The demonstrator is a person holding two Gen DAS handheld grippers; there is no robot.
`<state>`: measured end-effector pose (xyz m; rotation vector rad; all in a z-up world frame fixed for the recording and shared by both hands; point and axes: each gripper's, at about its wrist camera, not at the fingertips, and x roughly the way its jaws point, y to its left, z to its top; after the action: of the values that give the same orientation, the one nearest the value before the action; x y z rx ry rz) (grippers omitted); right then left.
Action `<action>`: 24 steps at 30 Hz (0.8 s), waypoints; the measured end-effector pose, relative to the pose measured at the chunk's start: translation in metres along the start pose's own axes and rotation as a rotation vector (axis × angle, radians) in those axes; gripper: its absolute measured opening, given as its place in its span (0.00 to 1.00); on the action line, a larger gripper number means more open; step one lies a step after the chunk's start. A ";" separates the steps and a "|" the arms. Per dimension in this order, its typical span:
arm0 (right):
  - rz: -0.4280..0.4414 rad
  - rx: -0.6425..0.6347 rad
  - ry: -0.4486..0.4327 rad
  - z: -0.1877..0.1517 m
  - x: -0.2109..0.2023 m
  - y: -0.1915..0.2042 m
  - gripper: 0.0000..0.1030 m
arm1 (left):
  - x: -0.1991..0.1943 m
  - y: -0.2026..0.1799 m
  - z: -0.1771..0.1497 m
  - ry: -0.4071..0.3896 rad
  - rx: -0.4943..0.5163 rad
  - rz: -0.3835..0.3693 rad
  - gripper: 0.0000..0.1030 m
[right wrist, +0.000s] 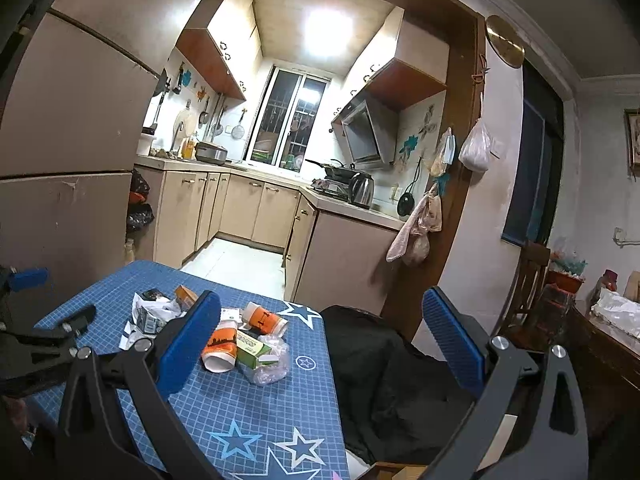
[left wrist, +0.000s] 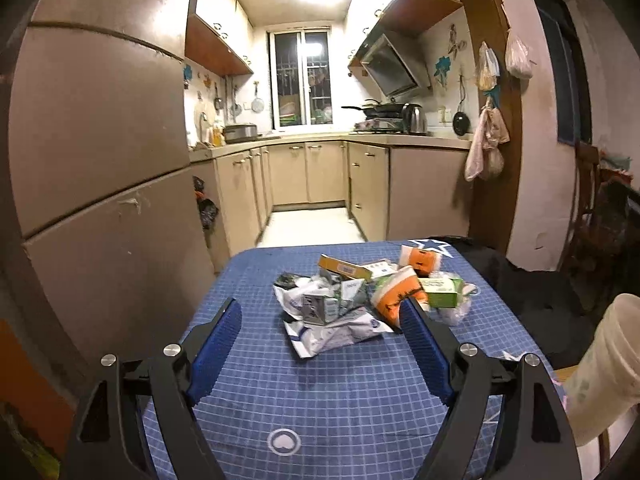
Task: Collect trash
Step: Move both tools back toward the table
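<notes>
A pile of trash lies on the blue checked tablecloth [left wrist: 320, 392]: crumpled white wrappers [left wrist: 332, 332], a silver carton [left wrist: 316, 308], an orange paper cup [left wrist: 394, 294], a green box [left wrist: 440, 292] and a yellow box [left wrist: 346, 267]. My left gripper [left wrist: 320, 316] is open and empty, its blue-padded fingers just short of the pile. My right gripper [right wrist: 320, 312] is open and empty, above the table's right edge; the cups [right wrist: 220, 348], the green box [right wrist: 252, 346] and a clear plastic bag [right wrist: 272, 364] lie between its fingers in view.
A black bag [right wrist: 392, 364] hangs open beside the table's right edge. A fridge [left wrist: 92, 152] stands to the left. The kitchen floor [left wrist: 312, 224] lies beyond the table. A wooden chair [right wrist: 528, 280] and a sideboard [right wrist: 600, 344] stand at the right.
</notes>
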<state>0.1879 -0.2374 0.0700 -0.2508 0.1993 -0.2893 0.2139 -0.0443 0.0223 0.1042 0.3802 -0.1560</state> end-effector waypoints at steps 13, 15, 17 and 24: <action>0.028 -0.005 0.142 -0.037 0.025 0.016 0.95 | -0.037 0.009 0.016 -0.131 0.009 0.104 0.84; 0.036 -0.012 0.144 -0.037 0.025 0.021 0.95 | -0.039 0.009 0.018 -0.145 0.017 0.120 0.84; 0.045 -0.019 0.145 -0.036 0.025 0.026 0.95 | -0.041 0.009 0.019 -0.157 0.022 0.130 0.84; 0.065 -0.030 0.149 -0.036 0.027 0.034 0.95 | -0.046 0.012 0.021 -0.185 0.034 0.163 0.84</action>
<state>0.2139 -0.2217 0.0217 -0.2523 0.3581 -0.2402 0.1811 -0.0291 0.0603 0.1525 0.1836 -0.0108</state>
